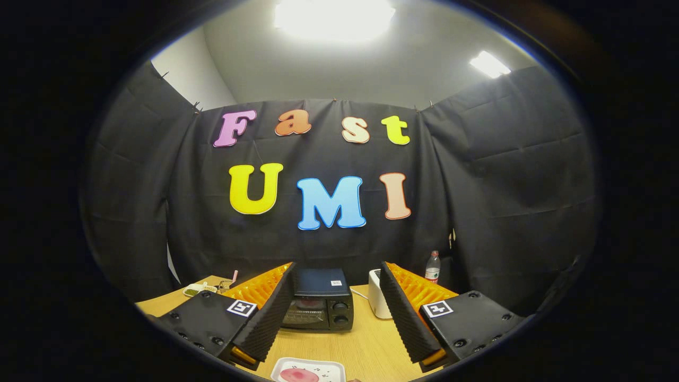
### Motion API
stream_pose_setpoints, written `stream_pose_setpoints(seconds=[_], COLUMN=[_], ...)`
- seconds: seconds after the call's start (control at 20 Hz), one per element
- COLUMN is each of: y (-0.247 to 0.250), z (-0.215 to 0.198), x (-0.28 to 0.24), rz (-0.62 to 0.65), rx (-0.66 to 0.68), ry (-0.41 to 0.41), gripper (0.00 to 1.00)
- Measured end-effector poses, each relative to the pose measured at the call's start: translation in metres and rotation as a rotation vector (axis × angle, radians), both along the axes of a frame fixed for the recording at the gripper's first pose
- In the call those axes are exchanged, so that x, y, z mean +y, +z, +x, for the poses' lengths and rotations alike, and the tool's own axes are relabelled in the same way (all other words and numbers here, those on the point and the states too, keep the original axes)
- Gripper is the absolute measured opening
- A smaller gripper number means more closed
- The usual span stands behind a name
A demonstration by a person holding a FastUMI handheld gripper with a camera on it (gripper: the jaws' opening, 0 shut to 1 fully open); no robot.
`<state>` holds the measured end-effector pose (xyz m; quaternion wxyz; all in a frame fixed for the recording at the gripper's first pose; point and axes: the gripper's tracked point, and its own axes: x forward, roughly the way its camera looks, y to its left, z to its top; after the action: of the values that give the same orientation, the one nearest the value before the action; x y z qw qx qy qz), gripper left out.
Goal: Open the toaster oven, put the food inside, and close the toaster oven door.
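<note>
The claw [331, 313] is spread, empty; the small black metal toaster oven [321, 306] looks rigid (grip its door's top edge).

Matt wood-grain table [366, 345], glossy dark toaster oven [320, 306], ribbed finger pads [403, 313] of the wide-parted gripper [334, 339], creased cloth wall [504, 175].

black toaster oven [320, 303], wooden table [360, 345]
</note>
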<state>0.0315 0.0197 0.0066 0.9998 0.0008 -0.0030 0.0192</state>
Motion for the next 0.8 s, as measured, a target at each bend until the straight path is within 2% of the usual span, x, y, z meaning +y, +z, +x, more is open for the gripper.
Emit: stream_pose_setpoints(seconds=[0.4,0.8], y=[-0.009,-0.04], z=[0.046,0.093], x=[0.046,0.102], rz=[0.009,0.017], rx=[0.024,0.084], ry=[0.066,0.132], gripper=[0.98,0.98])
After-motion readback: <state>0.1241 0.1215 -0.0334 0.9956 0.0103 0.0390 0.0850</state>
